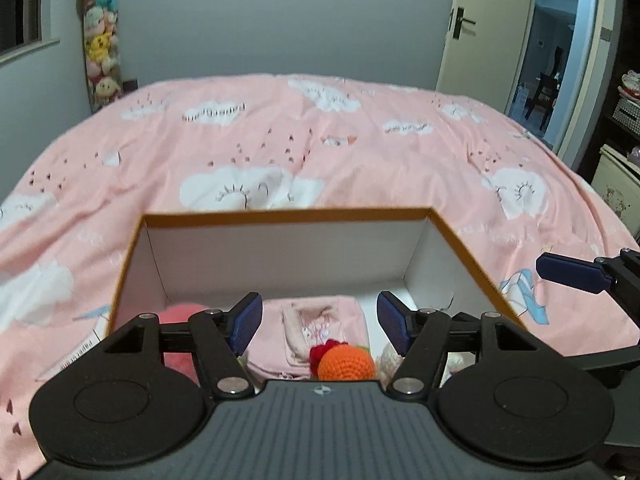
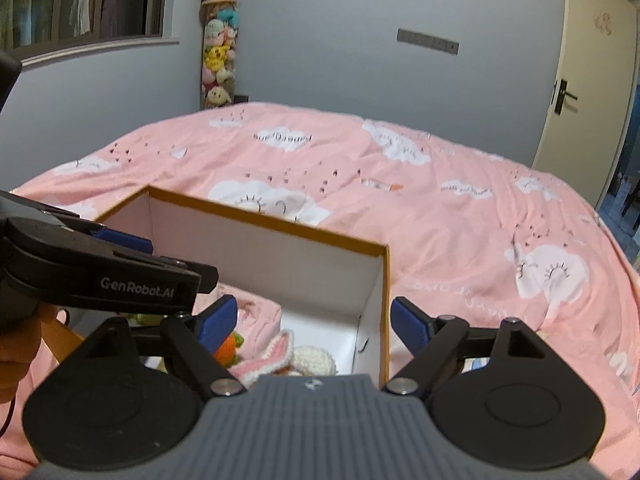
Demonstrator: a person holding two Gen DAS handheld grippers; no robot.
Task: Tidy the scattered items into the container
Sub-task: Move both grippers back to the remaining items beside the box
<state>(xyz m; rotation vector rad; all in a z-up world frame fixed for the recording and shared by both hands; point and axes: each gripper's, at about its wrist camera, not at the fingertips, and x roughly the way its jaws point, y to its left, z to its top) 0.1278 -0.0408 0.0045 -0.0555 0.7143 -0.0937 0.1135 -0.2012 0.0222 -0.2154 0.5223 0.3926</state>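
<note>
An open cardboard box (image 1: 280, 216), white inside with an orange-brown rim, sat on a bed covered by a pink quilt (image 1: 360, 148) printed with white clouds. The box is the landmark for everything here.

The left gripper (image 1: 319, 326) hung above the near end of the box, pointing down into it. Its blue-padded jaws stood wide apart with nothing between them. The right gripper (image 2: 314, 326) hovered over the box's right wall, one finger inside that wall and the other outside it above the quilt. Its jaws were likewise spread wide and held nothing. In the left wrist view one blue finger of the right gripper showed just past the box's right rim.

Inside the box, on its floor toward the near end, lay the gathered items. A folded pink cloth (image 1: 320, 320) sat in the middle. Touching its near edge was an orange crocheted ball (image 1: 346, 364) with a red tuft. To the left of the cloth was a soft pink-red plush shape (image 1: 180, 314), partly hidden by the left gripper. Nearer the box's right wall lay a cream crocheted piece (image 2: 314, 360) and a pink-and-white knitted rabbit ear (image 2: 276, 350).

Beyond the box, against the grey wall, hung a tall column of stuffed toys (image 2: 218, 56) topped by a panda. Far right of the box stood a cream door (image 2: 588, 80).
</note>
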